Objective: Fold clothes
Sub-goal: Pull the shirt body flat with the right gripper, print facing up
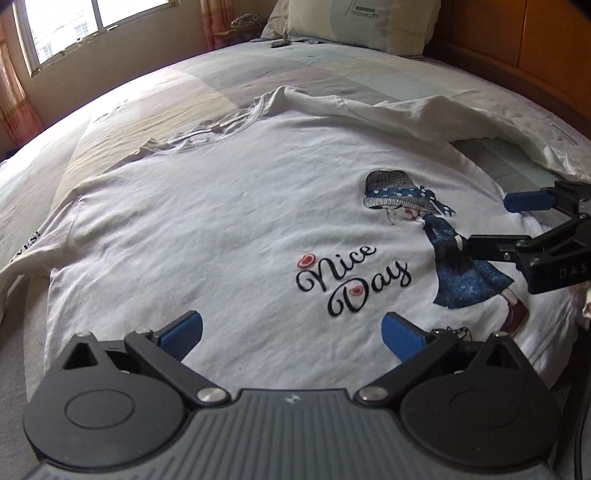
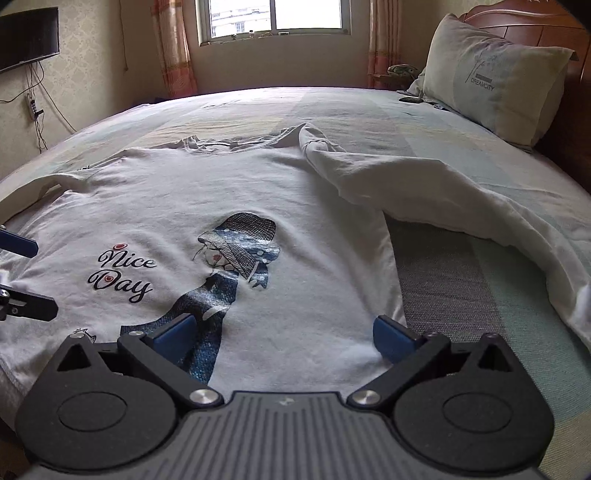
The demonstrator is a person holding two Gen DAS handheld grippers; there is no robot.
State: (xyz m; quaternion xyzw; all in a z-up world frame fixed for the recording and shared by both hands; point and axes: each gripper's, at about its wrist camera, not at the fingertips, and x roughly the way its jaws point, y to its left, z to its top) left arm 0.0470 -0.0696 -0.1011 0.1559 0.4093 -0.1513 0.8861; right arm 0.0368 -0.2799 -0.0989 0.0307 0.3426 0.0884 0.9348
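Observation:
A white long-sleeved shirt lies front up on the bed, printed with "Nice Day" and a girl in a blue dress. Its right sleeve runs crumpled toward the near right; the left sleeve trails off to the left. My left gripper hovers open over the shirt's lower hem with nothing between its blue pads. My right gripper also stands open, low over the print near the shirt's right side edge. The left gripper's fingers show at the left edge of the right wrist view.
The bed carries a striped pastel sheet. A pillow leans on the wooden headboard at the far right. A window with curtains lies beyond the bed, and a wall television hangs at the left.

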